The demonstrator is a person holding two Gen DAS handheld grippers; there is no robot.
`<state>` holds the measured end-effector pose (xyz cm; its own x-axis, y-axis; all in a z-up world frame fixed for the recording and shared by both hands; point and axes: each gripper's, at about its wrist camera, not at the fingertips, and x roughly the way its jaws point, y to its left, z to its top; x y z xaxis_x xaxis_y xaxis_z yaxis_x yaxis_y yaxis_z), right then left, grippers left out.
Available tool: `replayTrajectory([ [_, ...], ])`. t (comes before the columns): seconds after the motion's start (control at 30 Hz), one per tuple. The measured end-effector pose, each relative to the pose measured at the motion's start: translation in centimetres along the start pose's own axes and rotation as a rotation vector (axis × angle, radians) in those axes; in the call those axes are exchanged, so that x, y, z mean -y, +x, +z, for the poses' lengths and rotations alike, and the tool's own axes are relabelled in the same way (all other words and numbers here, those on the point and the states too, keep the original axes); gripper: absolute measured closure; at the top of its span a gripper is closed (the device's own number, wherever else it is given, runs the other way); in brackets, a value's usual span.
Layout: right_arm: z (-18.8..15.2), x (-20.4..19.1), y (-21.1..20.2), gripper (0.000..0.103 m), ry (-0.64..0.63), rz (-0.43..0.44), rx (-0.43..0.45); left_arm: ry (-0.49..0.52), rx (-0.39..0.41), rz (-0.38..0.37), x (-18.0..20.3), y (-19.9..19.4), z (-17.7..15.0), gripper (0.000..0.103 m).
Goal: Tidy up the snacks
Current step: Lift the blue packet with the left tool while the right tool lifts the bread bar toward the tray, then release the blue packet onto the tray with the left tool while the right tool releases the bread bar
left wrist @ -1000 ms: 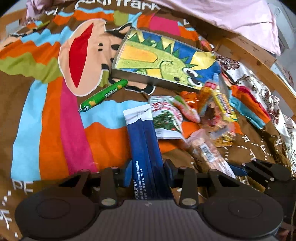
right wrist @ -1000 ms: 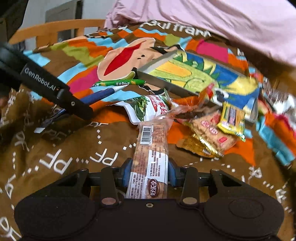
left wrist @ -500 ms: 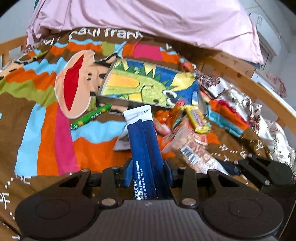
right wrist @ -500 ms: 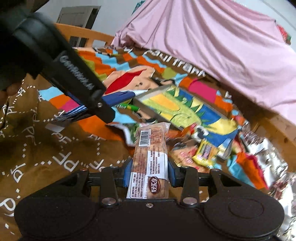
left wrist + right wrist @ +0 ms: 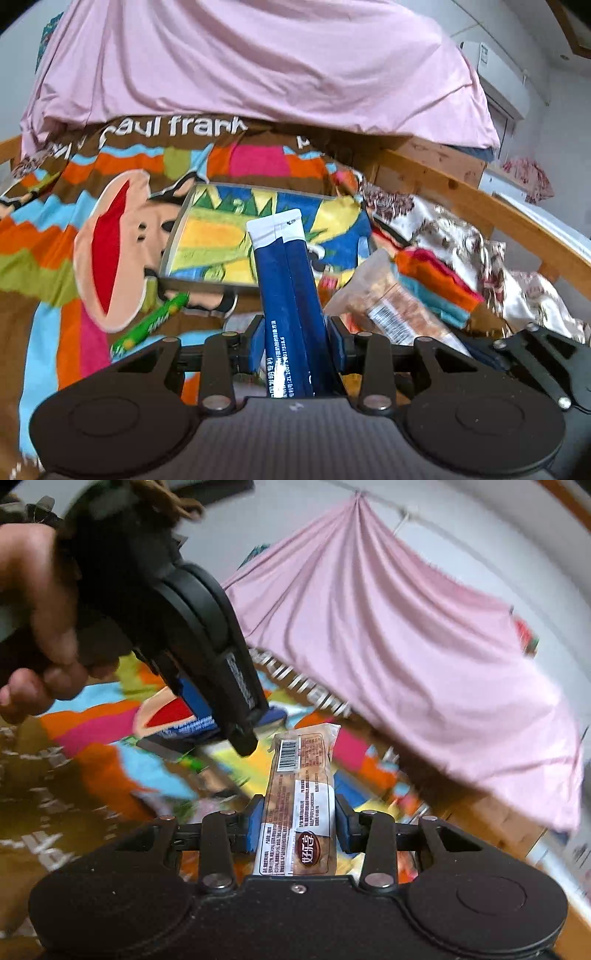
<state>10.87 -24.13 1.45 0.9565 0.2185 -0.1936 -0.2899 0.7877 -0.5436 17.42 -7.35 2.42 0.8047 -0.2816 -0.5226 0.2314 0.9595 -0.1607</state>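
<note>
A bed spread with a bright cartoon blanket [image 5: 55, 258] fills the scene, a pink sheet [image 5: 258, 66] draped behind it. Nearest, the left gripper [image 5: 297, 347] is clamped on the lower end of a blue packet [image 5: 286, 280], and the right gripper [image 5: 297, 830] grips a biscuit pack [image 5: 301, 794] the same way, likely so both can be carried clear of the loose snacks. Each pack's long axis runs forward along the fingers, free end pointing up and away toward the dinosaur tin [image 5: 221, 229] beyond, probably where they belong.
</note>
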Motion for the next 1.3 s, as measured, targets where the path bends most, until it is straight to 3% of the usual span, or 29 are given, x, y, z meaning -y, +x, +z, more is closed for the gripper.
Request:
replayTrajectory([
  [0.33, -1.8, 5.0, 7.0, 0.062, 0.115, -0.112, 0.064, -0.024, 0.084, -0.003, 0.3, 6.0, 5.8, 0.064],
  [0.6, -3.9, 7.0, 15.5, 0.062, 0.106, -0.176, 0.075, -0.056, 0.094, 0.028, 0.8, 14.4, 8.8, 0.064],
  [0.8, -5.9, 9.4, 21.3, 0.062, 0.178, -0.139, 0.017, -0.084, 0.064, 0.039, 1.0, 21.0, 10.1, 0.064],
  [1.03, -9.1, 12.7, 26.4, 0.062, 0.316, -0.018, -0.118, -0.124, -0.011, 0.087, -0.3, 26.2, 10.4, 0.064],
  [1.3, -10.8, 13.3, 30.2, 0.062, 0.381, 0.065, -0.224, -0.015, -0.122, 0.127, -0.3, 29.1, 8.6, 0.064],
])
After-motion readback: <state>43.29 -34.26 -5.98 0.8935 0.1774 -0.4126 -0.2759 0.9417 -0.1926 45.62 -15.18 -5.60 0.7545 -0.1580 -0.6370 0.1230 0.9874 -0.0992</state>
